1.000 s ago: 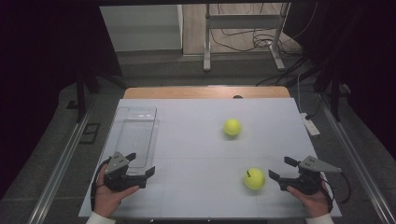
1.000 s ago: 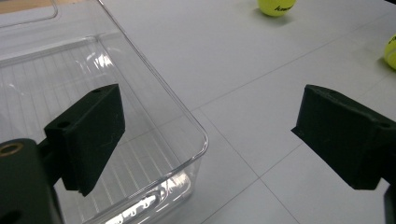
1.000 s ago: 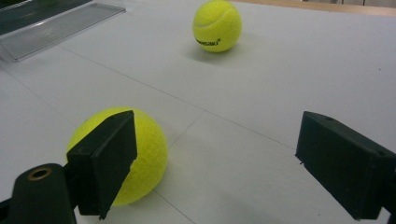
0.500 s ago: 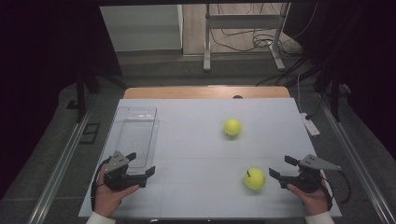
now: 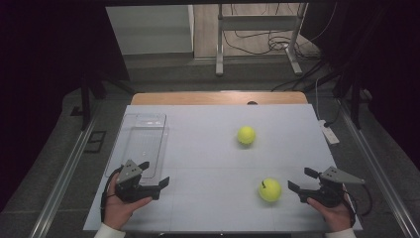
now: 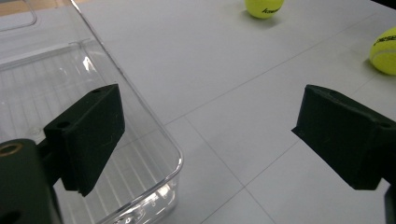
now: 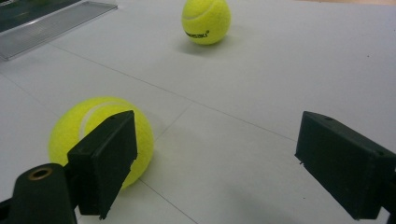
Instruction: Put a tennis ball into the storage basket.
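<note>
Both grippers rest spread and empty at the near desk (image 5: 208, 148) edge: left gripper (image 5: 154, 179) just beside the clear tray (image 5: 141, 141), right gripper (image 5: 300, 182) near one ball (image 5: 270, 190); a second ball (image 5: 246, 135) lies farther back
</note>
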Action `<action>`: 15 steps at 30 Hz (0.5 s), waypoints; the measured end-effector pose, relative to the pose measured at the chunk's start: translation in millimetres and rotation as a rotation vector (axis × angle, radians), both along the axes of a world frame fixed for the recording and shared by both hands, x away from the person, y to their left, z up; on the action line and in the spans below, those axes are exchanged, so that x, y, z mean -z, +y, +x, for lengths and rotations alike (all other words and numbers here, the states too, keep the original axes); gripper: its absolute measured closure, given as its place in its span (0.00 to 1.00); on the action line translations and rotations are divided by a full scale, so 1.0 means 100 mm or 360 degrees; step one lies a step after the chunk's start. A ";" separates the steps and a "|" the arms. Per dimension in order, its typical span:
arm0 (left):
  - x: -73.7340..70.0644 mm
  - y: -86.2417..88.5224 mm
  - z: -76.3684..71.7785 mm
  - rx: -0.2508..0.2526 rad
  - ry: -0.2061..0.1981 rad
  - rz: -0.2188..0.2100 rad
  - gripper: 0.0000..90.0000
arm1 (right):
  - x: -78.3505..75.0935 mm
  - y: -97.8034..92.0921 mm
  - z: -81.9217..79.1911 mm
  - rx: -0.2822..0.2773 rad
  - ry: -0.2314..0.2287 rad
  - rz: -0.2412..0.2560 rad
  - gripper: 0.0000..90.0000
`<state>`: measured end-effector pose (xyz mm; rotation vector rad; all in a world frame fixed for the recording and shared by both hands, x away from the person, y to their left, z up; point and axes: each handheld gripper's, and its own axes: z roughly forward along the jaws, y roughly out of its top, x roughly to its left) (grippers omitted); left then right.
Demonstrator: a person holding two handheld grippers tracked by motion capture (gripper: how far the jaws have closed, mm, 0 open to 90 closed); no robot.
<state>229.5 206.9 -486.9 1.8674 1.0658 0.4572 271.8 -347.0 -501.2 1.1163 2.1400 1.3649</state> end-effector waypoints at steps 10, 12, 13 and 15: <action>-0.03 -0.18 0.02 0.0082 -0.0002 0.0007 0.10 | -0.02 0.00 -0.03 0.0002 -0.0010 -0.0001 0.15; -0.03 -0.20 0.03 0.0092 -0.0003 0.0009 0.10 | -0.02 0.01 -0.03 -0.0003 -0.0009 -0.0002 0.15; -0.03 -0.21 0.03 0.0097 -0.0001 0.0008 0.10 | -0.01 0.01 -0.03 -0.0008 -0.0010 -0.0002 0.15; -0.03 -0.23 0.04 0.0102 0.0001 0.0007 0.10 | -0.01 0.02 -0.02 -0.0010 -0.0008 0.0000 0.15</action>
